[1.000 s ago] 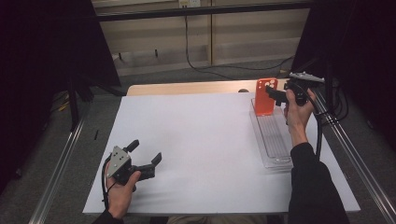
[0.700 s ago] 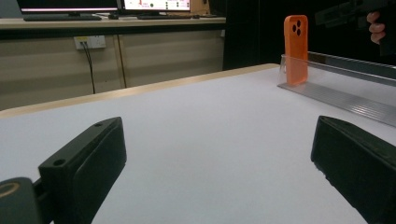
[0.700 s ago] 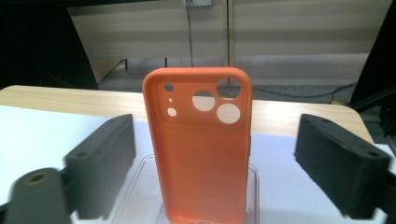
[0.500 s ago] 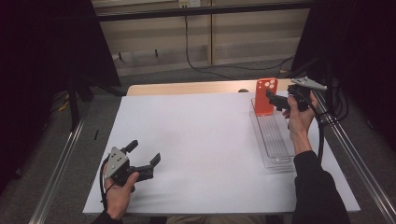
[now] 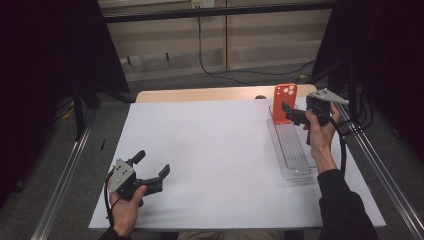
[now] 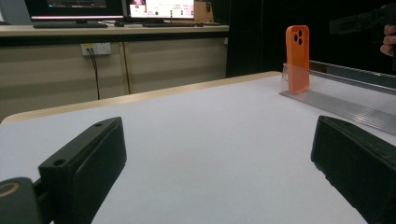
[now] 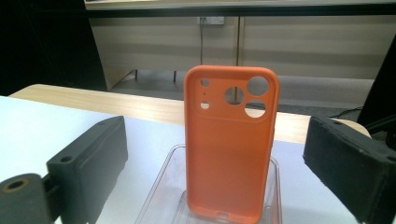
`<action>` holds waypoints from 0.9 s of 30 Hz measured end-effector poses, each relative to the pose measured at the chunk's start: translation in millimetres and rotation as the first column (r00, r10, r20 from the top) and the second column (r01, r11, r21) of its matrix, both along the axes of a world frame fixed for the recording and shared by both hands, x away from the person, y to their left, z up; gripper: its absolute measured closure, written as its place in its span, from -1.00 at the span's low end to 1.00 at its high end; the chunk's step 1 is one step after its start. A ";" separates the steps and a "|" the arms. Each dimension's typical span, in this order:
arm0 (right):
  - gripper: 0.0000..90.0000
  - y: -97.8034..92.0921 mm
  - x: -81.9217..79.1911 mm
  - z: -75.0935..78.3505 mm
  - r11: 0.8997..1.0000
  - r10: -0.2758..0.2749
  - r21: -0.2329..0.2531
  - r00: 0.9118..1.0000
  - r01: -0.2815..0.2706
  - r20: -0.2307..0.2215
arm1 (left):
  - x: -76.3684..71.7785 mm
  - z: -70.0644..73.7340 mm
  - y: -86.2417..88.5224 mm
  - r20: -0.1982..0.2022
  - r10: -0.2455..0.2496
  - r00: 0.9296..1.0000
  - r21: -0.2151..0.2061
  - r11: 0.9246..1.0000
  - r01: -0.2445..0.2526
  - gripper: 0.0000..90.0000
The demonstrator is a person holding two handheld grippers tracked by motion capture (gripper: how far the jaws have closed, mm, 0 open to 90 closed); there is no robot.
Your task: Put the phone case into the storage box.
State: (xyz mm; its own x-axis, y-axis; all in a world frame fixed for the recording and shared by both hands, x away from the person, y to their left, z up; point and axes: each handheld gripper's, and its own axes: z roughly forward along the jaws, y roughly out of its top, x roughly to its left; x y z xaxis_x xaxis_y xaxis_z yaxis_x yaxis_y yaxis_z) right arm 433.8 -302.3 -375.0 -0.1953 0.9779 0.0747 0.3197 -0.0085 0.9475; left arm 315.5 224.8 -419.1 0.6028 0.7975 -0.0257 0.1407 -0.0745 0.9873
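Standing upright at the far end of a clear ridged plastic tray [image 5: 295, 160], an orange phone case [image 5: 283, 102] shows its camera cut-outs toward the right gripper [image 5: 289, 111]. In the right gripper view the case [image 7: 229, 144] sits between the two black jaws, which are spread wide with bare space on either side of it; nothing is gripped. From above, that gripper is held in the person's right hand [image 5: 320, 131] just beside the case, at about its height, though whether the jaw tips reach past the case's edges is hard to tell from that angle.

The tray lies lengthwise along the right side of the white table sheet [image 5: 215, 150], its near end toward the person. The left gripper [image 5: 150, 170] rests low over the near left part of the sheet, well apart from the tray, in the left hand [image 5: 125, 207]. Its jaws are also wide apart and hold nothing; in its own view the case [image 6: 297, 58] stands far off at the right.
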 end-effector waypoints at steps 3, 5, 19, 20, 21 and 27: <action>-0.85 0.2 -4.1 -2.1 1.000 0.010 0.012 1.000 -0.010 0.000 | 0.4 -0.4 0.1 -0.002 0.005 1.000 -0.002 1.000 -0.005 -0.93; -0.84 0.3 -7.1 -3.1 1.000 0.014 0.018 1.000 -0.014 0.010 | 0.2 -0.7 0.1 -0.006 0.011 1.000 -0.006 1.000 -0.011 -0.93; -0.84 7.0 -28.6 -4.1 0.999 0.034 0.005 0.997 -0.035 0.064 | 0.4 -0.6 2.0 -0.009 0.019 1.000 -0.017 1.000 -0.019 -0.93; -0.84 7.6 -29.7 -4.5 0.999 0.031 0.004 0.997 -0.032 0.065 | 0.3 -0.5 2.0 -0.009 0.018 1.000 -0.017 1.000 -0.018 -0.93; -0.84 8.1 -30.7 -5.1 1.000 0.029 -0.003 0.997 -0.029 0.072 | 0.2 -0.4 1.8 -0.009 0.019 1.000 -0.018 1.000 -0.019 -0.93; -0.84 11.3 -38.9 -8.5 1.000 0.024 -0.009 0.994 -0.023 0.108 | -0.6 0.0 2.6 -0.009 0.024 1.000 -0.020 1.000 -0.024 -0.93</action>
State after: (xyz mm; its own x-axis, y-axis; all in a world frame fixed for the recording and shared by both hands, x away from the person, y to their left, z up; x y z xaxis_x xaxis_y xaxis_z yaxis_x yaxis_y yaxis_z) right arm 394.9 -291.0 -383.4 -0.2244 0.9735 0.0441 0.2158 0.0055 0.9764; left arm 314.9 227.3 -419.1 0.5832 0.8109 -0.0470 0.1505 -0.0511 0.9873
